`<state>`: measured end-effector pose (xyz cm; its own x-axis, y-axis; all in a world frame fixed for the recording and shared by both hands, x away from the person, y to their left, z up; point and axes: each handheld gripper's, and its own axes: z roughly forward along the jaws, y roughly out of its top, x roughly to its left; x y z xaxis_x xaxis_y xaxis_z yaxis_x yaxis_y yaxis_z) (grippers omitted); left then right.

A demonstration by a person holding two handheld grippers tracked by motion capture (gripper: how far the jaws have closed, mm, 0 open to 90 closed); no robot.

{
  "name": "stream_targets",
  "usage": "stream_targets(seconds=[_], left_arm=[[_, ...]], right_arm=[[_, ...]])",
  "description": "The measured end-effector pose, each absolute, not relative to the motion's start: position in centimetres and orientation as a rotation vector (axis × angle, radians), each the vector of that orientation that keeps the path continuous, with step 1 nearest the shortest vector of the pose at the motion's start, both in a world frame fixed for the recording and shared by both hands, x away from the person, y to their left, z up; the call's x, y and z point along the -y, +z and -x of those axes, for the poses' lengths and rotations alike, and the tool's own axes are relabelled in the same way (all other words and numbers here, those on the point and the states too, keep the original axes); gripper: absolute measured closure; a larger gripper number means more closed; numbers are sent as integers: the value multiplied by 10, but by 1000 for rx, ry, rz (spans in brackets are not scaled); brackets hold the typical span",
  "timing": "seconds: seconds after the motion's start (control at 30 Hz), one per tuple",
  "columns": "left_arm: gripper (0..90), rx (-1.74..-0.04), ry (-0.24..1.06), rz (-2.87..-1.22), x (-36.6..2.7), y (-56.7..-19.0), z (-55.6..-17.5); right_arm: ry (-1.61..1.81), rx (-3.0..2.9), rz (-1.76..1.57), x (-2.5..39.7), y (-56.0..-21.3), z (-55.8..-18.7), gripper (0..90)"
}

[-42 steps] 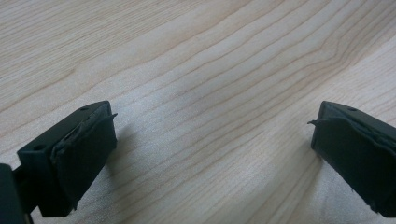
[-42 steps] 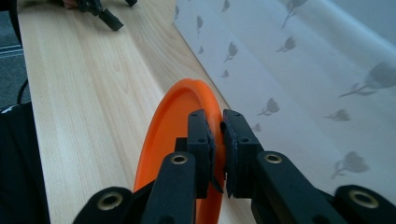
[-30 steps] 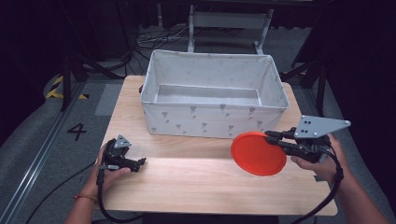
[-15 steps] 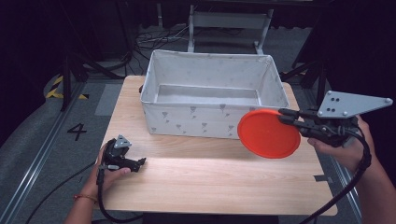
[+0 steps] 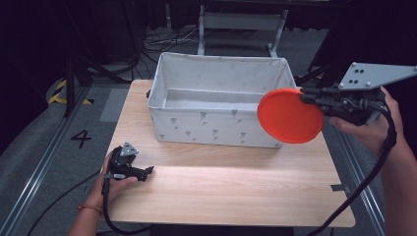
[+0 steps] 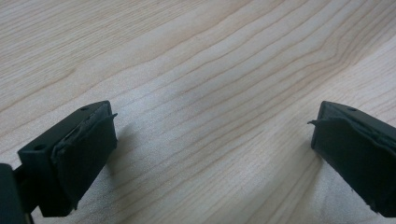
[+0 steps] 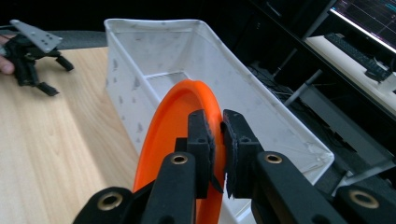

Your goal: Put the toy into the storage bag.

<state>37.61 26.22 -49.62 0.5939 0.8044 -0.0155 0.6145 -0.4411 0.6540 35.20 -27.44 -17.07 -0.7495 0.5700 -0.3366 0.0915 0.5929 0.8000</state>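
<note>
An orange plate (image 5: 289,115) hangs on edge in the air over the right end of the white fabric bin (image 5: 216,76). My right gripper (image 5: 317,98) is shut on the plate's rim. In the right gripper view the plate (image 7: 175,123) stands upright between the two jaws of that gripper (image 7: 218,135), above the bin (image 7: 154,56). My left gripper (image 5: 145,171) rests on the wooden table (image 5: 231,189) near its left front corner. In the left gripper view this gripper (image 6: 212,154) is open, its jaws wide apart over bare wood.
The bin occupies the back half of the table. A black cable (image 5: 366,179) trails from the right gripper past the table's right edge. Dark floor with a yellow-black marking (image 5: 61,93) lies to the left.
My right gripper has lifted the orange plate up and to the right, from above the table's front right to the bin's right end. The left gripper has stayed put.
</note>
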Motion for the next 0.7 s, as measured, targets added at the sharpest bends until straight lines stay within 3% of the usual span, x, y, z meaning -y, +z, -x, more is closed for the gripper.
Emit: stream_targets(seconds=[0.4, 0.7], left_arm=[[5, -1119, 398, -2202, -262, -496, -376], [5, -1119, 398, -2202, -262, -496, -376]], right_arm=[[1047, -2214, -596, 266, -161, -404, 822], [995, -2215, -651, 260, -173, -450, 822]])
